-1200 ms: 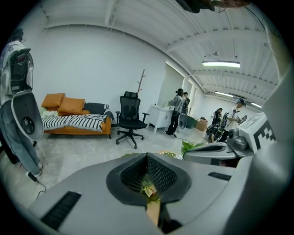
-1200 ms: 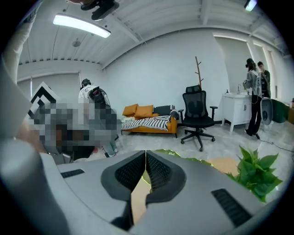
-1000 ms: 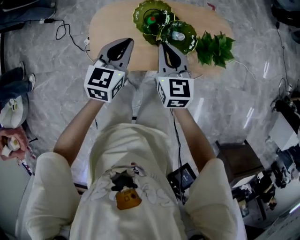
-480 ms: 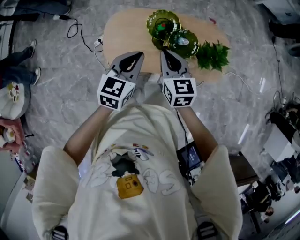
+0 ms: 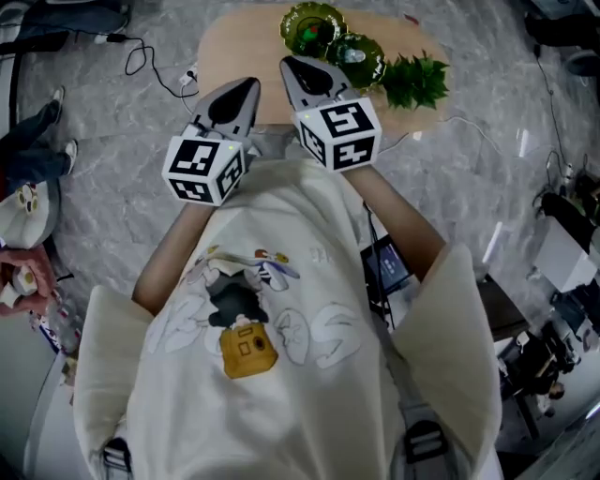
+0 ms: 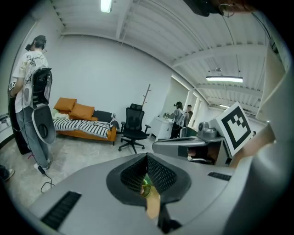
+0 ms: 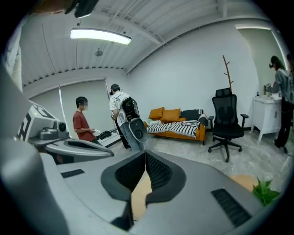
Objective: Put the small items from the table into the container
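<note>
- A pale counter (image 5: 244, 42) is seen on a marble floor (image 5: 122, 206).
- 2 green dishes (image 5: 312, 25) are set at its far edge, a small pale item (image 5: 354, 56) in 1.
- The left claw (image 5: 242, 94) and right claw (image 5: 298, 70) are held fully closed, empty, over its near edge.

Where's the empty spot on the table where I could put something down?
The left part of the table is bare wood, from its left edge to the two green dishes. The right side is crowded: dishes close together, leafy plant right beside them. The left tool and right tool hide some of the near edge.
</note>
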Motion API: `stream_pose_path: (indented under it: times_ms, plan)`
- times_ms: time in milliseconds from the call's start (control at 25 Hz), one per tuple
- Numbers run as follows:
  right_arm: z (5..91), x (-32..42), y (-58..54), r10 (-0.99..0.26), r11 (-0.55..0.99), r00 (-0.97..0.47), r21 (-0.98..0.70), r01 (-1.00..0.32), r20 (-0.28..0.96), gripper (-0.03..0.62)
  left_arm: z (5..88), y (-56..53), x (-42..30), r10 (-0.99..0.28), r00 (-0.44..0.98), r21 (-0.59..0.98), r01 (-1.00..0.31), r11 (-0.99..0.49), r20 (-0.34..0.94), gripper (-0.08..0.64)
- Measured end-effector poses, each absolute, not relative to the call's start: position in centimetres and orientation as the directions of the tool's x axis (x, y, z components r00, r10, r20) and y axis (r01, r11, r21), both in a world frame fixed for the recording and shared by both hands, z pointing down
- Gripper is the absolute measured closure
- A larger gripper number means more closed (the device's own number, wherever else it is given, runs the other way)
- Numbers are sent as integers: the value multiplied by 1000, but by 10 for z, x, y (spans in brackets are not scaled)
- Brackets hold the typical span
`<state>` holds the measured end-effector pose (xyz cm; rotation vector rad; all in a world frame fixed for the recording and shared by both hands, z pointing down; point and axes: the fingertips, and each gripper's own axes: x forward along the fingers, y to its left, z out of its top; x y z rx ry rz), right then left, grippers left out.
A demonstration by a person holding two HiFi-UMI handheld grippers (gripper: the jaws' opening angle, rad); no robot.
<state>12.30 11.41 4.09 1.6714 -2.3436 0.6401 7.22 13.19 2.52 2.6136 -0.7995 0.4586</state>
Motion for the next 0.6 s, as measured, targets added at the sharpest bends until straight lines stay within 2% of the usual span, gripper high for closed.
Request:
stream_pose_path:
  times_ms: [600]
  plan:
    - [20, 103, 106, -857, 264, -355, -274, -925, 374, 584, 26, 134, 87, -413, 816, 235, -529, -815, 404, 551]
